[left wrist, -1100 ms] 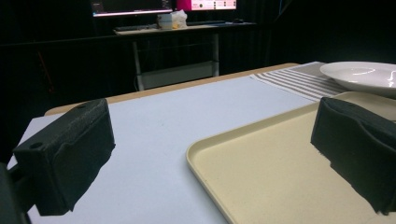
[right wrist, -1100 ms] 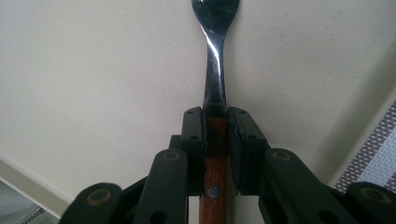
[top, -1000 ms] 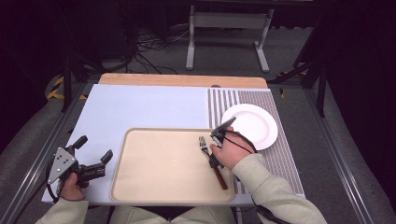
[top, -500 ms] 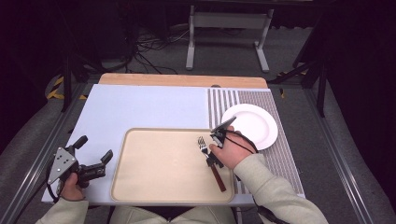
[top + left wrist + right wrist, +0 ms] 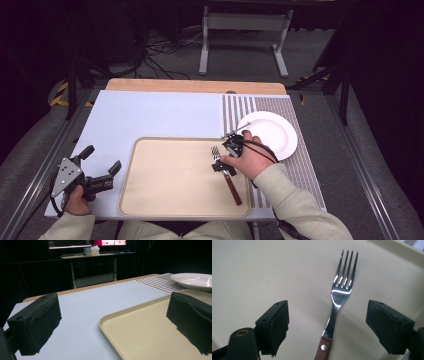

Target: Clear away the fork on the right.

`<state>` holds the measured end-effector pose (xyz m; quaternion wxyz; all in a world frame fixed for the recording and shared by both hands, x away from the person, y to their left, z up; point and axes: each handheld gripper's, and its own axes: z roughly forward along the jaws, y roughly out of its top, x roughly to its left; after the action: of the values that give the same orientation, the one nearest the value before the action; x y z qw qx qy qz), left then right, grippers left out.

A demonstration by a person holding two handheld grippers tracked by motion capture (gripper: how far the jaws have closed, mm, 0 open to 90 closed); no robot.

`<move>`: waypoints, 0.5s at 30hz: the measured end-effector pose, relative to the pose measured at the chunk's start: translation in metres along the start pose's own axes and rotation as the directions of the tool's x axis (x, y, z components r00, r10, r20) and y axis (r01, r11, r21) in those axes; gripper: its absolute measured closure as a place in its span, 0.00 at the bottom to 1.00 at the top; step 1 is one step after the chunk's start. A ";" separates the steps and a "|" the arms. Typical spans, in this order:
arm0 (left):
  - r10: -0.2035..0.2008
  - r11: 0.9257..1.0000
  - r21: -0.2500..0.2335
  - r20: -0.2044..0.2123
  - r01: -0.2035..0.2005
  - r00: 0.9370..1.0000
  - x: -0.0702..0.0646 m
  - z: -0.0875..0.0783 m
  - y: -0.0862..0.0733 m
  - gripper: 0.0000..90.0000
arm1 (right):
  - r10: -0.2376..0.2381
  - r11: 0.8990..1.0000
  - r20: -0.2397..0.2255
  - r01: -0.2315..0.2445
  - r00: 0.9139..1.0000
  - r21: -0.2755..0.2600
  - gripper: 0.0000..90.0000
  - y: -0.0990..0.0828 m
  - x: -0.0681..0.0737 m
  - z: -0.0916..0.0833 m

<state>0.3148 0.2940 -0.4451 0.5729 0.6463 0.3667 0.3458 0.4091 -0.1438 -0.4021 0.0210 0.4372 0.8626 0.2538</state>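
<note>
1. The beige tray [image 5: 170,200] lay on the pale blue surface [image 5: 150,117], toward the person's side. In the left claw view its near rim [image 5: 110,326] ran diagonally and its right part was cut off by the frame edge.
2. The fork [image 5: 225,172] lay flat inside the tray near the right rim, tines pointing away from the person. Its brown wooden handle [image 5: 234,190] showed below the hand in the high view; the neck was covered there by the right claw [image 5: 220,167].
3. In the right claw view the fork [image 5: 338,297] showed four tines and a steel neck. Only the riveted top of the handle [image 5: 322,350] showed, the rest being cut off by the bottom edge.
4. The right claw [image 5: 327,325] was released: its two black jaws stood well apart on either side of the fork's neck, touching neither side. How high the jaws were above the tray could not be told.
5. The right hand [image 5: 252,160] hid most of that claw's body in the high view.
6. The left claw [image 5: 102,162] was held off the tray's left edge over the surface, also released, its jaws spread wide. In its own view [image 5: 112,322] the jaw bases were cut off by the frame.
7. The white plate [image 5: 272,132] rested on the striped mat [image 5: 300,165], beyond and to the right of the right hand. Only part of the plate [image 5: 192,280] showed in the left claw view.
</note>
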 end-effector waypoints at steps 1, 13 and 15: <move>-0.001 1.000 0.000 0.000 0.001 1.000 0.000 0.000 0.000 0.00 | -0.016 1.000 -0.009 0.016 1.000 -0.019 0.21 0.001 0.000 0.000; -0.002 1.000 -0.001 0.001 0.002 1.000 0.000 0.000 0.000 0.00 | -0.365 0.922 -0.014 0.360 0.931 -0.145 0.53 0.015 -0.005 0.005; -0.001 1.000 -0.001 0.000 0.001 1.000 0.000 0.000 0.000 0.00 | -0.411 0.903 -0.017 0.405 0.911 -0.146 0.64 0.017 -0.005 0.009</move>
<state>0.3151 0.2944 -0.4453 0.5736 0.6457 0.3668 0.3457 0.4275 -0.1357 -0.4027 0.0837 0.2384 0.9154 0.3134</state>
